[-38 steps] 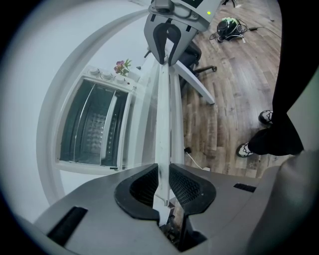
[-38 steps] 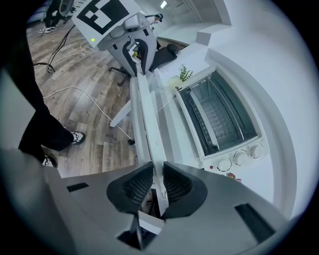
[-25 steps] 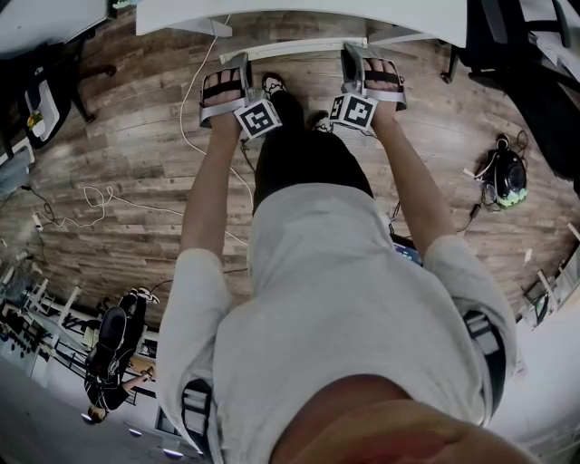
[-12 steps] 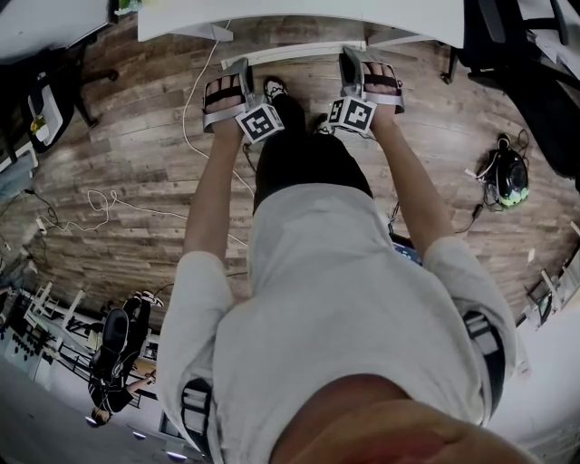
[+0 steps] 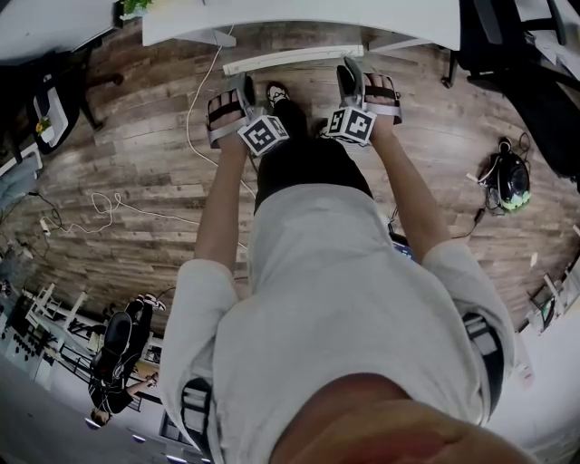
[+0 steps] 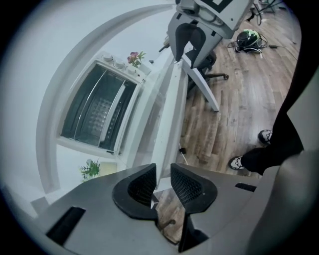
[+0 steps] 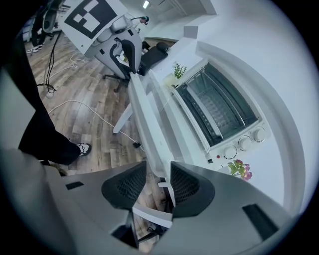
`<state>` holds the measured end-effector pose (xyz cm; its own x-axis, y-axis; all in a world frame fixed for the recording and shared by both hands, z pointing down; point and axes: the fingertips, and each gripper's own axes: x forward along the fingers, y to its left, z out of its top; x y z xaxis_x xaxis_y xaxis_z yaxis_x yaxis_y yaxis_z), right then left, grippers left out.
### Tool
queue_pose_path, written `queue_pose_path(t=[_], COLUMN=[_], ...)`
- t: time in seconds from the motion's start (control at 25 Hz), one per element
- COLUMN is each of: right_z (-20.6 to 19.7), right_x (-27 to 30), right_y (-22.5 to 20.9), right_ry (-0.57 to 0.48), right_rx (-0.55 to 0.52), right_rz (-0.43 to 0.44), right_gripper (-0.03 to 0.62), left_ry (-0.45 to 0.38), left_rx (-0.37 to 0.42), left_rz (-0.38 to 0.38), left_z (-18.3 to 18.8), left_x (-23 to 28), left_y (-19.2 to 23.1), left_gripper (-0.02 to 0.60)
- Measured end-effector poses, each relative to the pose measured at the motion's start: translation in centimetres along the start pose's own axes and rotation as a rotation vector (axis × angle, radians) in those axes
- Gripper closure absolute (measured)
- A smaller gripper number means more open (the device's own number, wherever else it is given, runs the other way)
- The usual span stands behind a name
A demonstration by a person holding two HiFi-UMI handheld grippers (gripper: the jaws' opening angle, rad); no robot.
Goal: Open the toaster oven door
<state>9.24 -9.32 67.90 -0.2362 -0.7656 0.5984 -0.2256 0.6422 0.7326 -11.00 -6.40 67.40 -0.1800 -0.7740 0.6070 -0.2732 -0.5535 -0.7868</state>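
- Jaws of left hand-held gripper (image 6: 162,180) had just been opening; apart, empty.
- Oven (image 6: 97,112) sat back on desk (image 6: 167,114), door shut; probably stiff, hinged glass, best taken by its bar handle (image 6: 113,118).
- Flowers (image 6: 134,57) and plant (image 6: 89,169) flanked it, seemingly off the door's path.
- Right hand-held gripper (image 7: 157,182) jaws: likewise opening, apart, empty.

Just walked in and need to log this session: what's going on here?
A person stands at the white table with hand-held tongs in each hand, facing a white toaster oven with a dark glass door. The left tongs and right tongs hover short of the table edge; both have just been opening, with nothing between them. The oven door is shut and untouched.
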Motion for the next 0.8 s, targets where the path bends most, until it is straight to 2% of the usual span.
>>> queue_pose_path(t=[0.32, 0.44, 0.6, 0.72, 0.8], right_z=[-0.7, -0.4, 0.7, 1.6, 2.1], right_x=[-2.2, -2.8, -3.9, -4.5, -4.9], right_y=[0.6, 0.2, -0.8, -1.8, -2.2], right_ry=[0.008, -0.007, -0.047, -0.074, -0.089], right_rx=[0.119, 0.187, 0.257, 0.311, 0.341], right_rz=[0.016, 0.022, 0.008, 0.002, 0.018], right_gripper=[0.451, 0.466, 0.502, 0.589, 0.594], left_ry=[0.048, 0.050, 0.026, -0.008, -0.020], left_rx=[-0.173, -0.261, -0.441, -0.606, -0.729], left_rz=[-0.060, -0.082, -0.149, -0.220, -0.259], left_z=[-0.9, -0.9, -0.2, 0.8, 1.2], left_x=[-1.9, -2.4, -3.3, -3.8, -4.1], left_y=[-1.8, -1.9, -1.8, -1.8, -1.5], left_gripper=[0.485, 0.485, 0.486, 0.496, 0.522])
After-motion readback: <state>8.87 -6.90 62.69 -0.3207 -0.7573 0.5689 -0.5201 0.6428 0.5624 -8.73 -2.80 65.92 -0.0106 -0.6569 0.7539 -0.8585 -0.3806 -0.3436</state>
